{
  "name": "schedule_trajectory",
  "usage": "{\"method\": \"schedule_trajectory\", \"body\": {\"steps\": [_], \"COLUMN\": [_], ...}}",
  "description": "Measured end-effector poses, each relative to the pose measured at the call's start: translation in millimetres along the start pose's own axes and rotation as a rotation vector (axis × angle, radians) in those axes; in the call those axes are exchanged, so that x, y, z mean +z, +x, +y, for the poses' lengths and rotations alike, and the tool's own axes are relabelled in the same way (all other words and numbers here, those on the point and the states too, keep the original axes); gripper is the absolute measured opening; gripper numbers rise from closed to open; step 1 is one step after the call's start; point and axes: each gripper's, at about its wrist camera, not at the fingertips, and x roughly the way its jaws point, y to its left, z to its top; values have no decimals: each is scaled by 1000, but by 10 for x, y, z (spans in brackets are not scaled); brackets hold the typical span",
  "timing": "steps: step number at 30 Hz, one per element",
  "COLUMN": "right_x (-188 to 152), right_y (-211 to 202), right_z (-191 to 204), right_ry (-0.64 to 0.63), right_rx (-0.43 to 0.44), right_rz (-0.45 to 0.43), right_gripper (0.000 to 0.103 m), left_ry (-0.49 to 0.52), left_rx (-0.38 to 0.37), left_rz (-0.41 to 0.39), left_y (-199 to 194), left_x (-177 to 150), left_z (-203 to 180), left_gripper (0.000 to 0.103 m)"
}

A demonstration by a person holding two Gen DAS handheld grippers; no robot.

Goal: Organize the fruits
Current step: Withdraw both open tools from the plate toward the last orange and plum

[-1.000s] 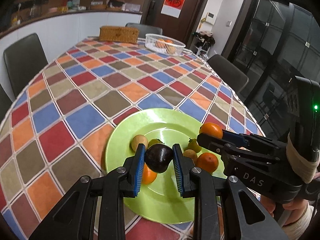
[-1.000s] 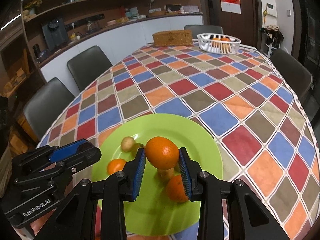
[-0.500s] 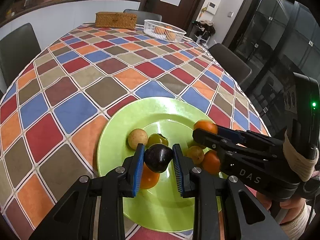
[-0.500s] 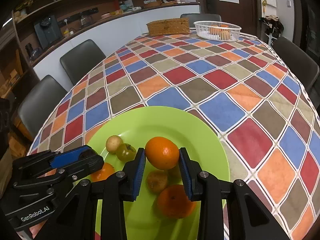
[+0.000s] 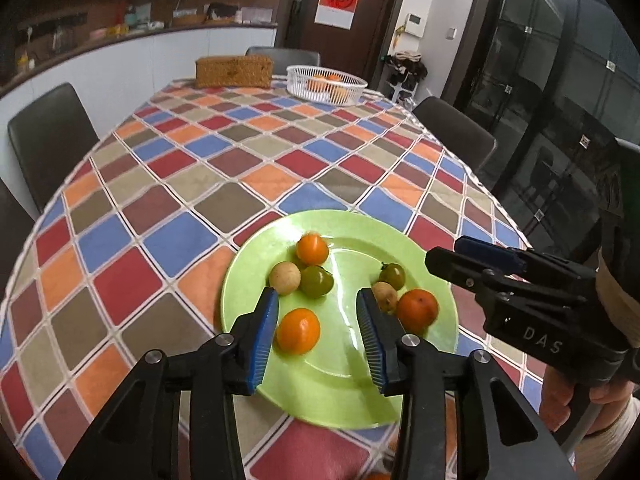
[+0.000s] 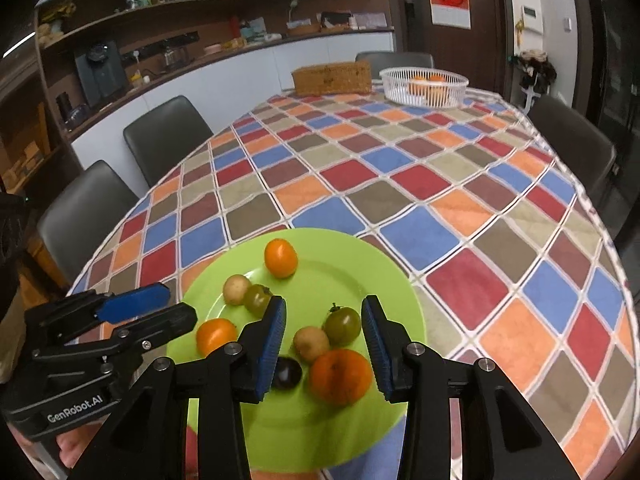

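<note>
Right wrist view: a green plate (image 6: 372,272) near the table's close edge carries the fruit, namely three oranges, two green tomatoes, two pale round fruits and a dark plum (image 6: 286,373). The right gripper (image 6: 324,344) hangs over it, jaws opening and gripping nothing, with the large orange (image 6: 340,376) lying below the gap. The left gripper (image 5: 316,336) is likewise opening and empty above a small orange (image 5: 298,330). A checked tablecloth (image 6: 400,168) covers the table, and a white basket (image 6: 424,85) with oranges stands at the far end.
</note>
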Motion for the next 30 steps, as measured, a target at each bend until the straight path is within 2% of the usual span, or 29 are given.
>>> {"method": "schedule_trajectory", "body": {"steps": [7,10,14,16,18,23,26,30], "right_x": [-67,-121,-227,-276,-342,-492,-601,-742], "right_y": [-442,-635,-882,-971,-1080,-1275,-1377,-1457], "right_z": [100,150,229,250,277,347,386,425], "right_ry": [-20,-22,-34,-36,-37,-56,-68,-85], "right_rx": [11,16,5,4,-2,-19,-34,-52], "right_rz": [-73,-103,-137,-146,-157,-176,-185,-188], "right_gripper": [40,48,48,49,54,55,61,61], "left_ry": [37,49,64,73,79,108,130,154], "left_rx": [22,35,60,77,82,108,127,134], "left_rz": [-73,-103,-136,-150,-156,-168,-176,-172], "left_y": [-425,-596,-815,-908,-985,-1134,-1213,-1271], "left_x": [-59,-105,-212,-271,-335,-517,-646,-799], "left_z": [-149,-209,-269,-298,-315,-380,-410,-441], "left_gripper": [52,58,68,68,72,81,84,86]}}
